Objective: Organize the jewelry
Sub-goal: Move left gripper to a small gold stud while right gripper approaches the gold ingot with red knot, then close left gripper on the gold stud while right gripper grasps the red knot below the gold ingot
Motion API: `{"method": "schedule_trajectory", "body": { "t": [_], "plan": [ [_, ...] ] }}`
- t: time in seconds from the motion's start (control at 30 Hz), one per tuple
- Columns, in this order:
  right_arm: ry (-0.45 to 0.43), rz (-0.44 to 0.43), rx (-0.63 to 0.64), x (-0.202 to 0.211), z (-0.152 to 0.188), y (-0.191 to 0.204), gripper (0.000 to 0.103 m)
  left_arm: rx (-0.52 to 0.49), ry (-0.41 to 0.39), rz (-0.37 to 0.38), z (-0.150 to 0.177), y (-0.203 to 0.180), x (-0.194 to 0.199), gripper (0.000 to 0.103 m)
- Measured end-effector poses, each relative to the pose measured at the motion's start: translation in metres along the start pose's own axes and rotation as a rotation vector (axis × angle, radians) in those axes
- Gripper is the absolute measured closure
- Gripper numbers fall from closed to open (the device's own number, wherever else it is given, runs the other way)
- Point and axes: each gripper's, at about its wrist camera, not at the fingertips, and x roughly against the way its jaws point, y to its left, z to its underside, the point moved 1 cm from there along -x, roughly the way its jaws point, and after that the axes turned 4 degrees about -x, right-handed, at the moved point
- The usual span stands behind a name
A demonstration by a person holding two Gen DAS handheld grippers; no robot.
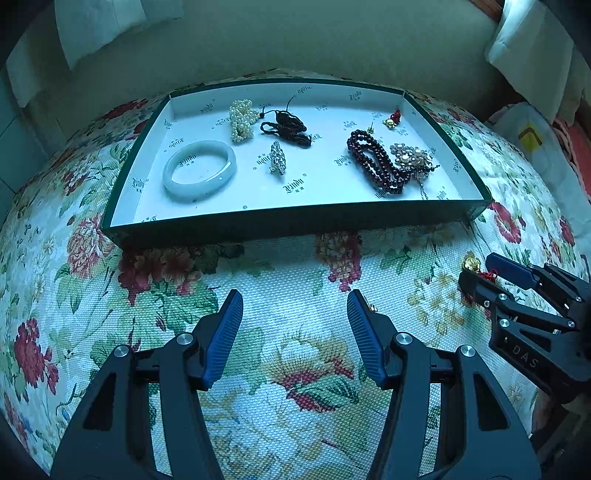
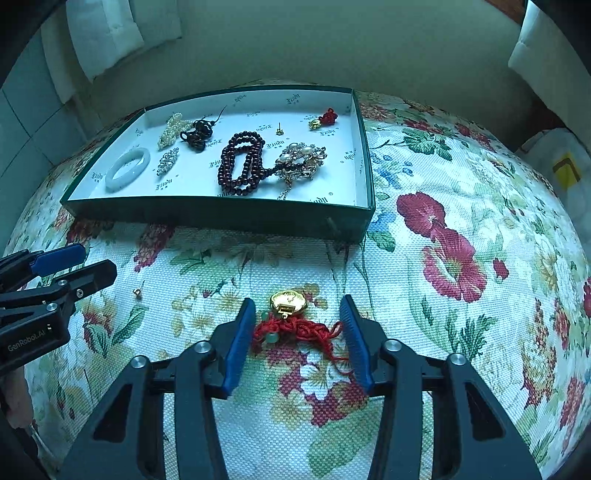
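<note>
A gold charm on a red knotted cord [image 2: 295, 321] lies on the floral cloth between the fingers of my right gripper [image 2: 297, 314], which is open around it; the left pad touches the cord. It also shows in the left wrist view [image 1: 474, 267] by that gripper [image 1: 476, 273]. My left gripper [image 1: 294, 306] is open and empty over the cloth. A small gold ear stud [image 2: 138, 292] lies on the cloth near the left gripper [image 2: 79, 264]. The green box [image 1: 295, 221] [image 2: 221, 214] holds a jade bangle [image 1: 199, 170], pearl piece [image 1: 242, 120], dark bead strand [image 1: 373, 160] and other pieces.
The floral cloth [image 1: 295, 369] covers a rounded surface that drops off at all sides. White cushions [image 1: 99, 26] lie behind the box. A pale bag with a yellow mark [image 1: 532, 140] sits at the right.
</note>
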Motion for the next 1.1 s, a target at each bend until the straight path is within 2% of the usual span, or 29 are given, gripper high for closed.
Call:
{"method": "schedule_trajectory", "body": {
  "t": [0.23,0.3,0.4,0.5,0.7,0.77,1.0,1.07,1.1],
  "plan": [
    [0.011,-0.015,0.0,0.006,0.007,-0.004,0.082,-0.011,0.006,0.009,0.004,-0.007,-0.001,0.046],
    [0.013,-0.019,0.001,0.008,0.01,-0.005,0.084,-0.016,0.006,0.018,0.004,-0.01,-0.001,0.047],
    [0.013,-0.02,0.0,0.01,0.012,-0.007,0.086,-0.026,0.006,0.019,0.004,-0.014,-0.002,0.047],
    [0.009,-0.021,-0.001,0.011,0.014,-0.009,0.086,-0.029,0.01,0.025,0.004,-0.018,-0.003,0.053],
    [0.007,-0.025,-0.001,0.012,0.015,-0.011,0.086,-0.049,0.016,0.035,0.006,-0.027,-0.004,0.055],
    [0.007,-0.027,-0.002,0.011,0.015,-0.011,0.086,-0.058,0.018,0.044,0.005,-0.032,-0.005,0.062],
    [0.007,-0.032,-0.005,0.011,0.015,-0.01,0.086,-0.083,0.013,0.051,0.004,-0.045,-0.009,0.079],
    [0.006,-0.033,-0.006,0.011,0.015,-0.01,0.086,-0.09,0.012,0.049,0.004,-0.047,-0.01,0.09],
    [0.006,-0.034,-0.007,0.011,0.015,-0.011,0.086,-0.094,0.011,0.049,0.004,-0.048,-0.01,0.091]
  ]
}}
